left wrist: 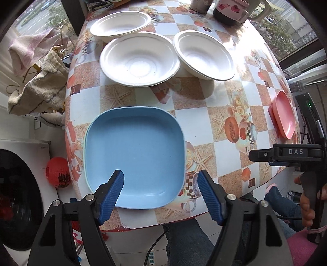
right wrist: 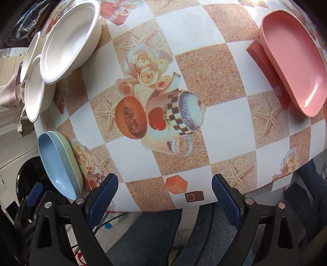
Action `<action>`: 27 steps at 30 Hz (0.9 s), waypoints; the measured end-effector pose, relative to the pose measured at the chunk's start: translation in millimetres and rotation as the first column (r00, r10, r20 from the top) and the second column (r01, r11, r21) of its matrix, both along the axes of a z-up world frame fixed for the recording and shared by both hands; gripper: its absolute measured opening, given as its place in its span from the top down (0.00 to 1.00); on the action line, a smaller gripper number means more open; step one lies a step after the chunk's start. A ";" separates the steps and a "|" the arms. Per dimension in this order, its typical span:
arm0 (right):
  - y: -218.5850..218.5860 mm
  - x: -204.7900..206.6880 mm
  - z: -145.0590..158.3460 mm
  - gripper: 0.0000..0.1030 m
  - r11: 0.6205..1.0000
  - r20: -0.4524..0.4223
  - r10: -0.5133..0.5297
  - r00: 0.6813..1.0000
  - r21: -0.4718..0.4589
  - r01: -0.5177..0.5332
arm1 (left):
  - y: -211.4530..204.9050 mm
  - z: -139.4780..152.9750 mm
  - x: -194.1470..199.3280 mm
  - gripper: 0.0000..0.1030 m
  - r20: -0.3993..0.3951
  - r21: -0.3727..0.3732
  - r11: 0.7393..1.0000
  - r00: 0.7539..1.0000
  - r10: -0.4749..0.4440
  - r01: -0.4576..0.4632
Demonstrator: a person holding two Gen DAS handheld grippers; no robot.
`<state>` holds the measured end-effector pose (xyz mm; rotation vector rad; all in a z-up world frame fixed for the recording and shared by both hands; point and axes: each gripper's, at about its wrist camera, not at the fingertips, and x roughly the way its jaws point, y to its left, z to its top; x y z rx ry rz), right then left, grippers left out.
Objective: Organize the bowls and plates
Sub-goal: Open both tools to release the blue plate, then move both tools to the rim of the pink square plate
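Note:
A blue square plate (left wrist: pixel 134 155) lies near the table's front edge, stacked on a pale green plate (right wrist: pixel 76 163) whose rim shows in the right wrist view. My left gripper (left wrist: pixel 160 184) hangs open above the blue plate's near right corner, touching nothing. Three white bowls (left wrist: pixel 139 59) (left wrist: pixel 204 54) (left wrist: pixel 120 23) sit at the back. A pink plate (left wrist: pixel 284 114) rests at the right edge. My right gripper (right wrist: pixel 165 187) stands open over bare tablecloth by the front edge, between the blue plate (right wrist: pixel 57 163) and the pink plate (right wrist: pixel 294 61). The white bowls (right wrist: pixel 69 41) appear at its upper left.
Mugs (left wrist: pixel 231 9) stand at the table's far end. Towels (left wrist: pixel 38 86) hang on a rack left of the table, with a washing machine (left wrist: pixel 18 196) and a red lantern (left wrist: pixel 58 171) below. A person's legs (right wrist: pixel 155 239) are under the front edge.

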<state>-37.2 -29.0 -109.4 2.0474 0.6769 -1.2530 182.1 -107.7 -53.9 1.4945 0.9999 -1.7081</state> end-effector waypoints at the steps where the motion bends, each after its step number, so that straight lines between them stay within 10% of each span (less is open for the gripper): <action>1: 6.4 -6.5 -0.9 0.09 1.000 -0.001 -0.018 1.000 0.002 0.018 | 1.9 -0.2 -9.4 0.24 0.000 0.001 1.000 1.000 -0.026 0.026; 18: 117.4 -115.7 -28.8 0.09 0.954 -0.045 -0.295 0.954 0.030 0.297 | 48.2 -20.6 -151.1 0.24 0.034 0.076 0.944 0.946 -0.323 0.320; 27: 116.4 -174.0 -18.2 0.09 0.998 -0.257 -0.064 0.964 -0.035 0.056 | 52.6 -30.9 -215.4 0.24 0.011 0.152 0.952 0.962 -0.271 0.267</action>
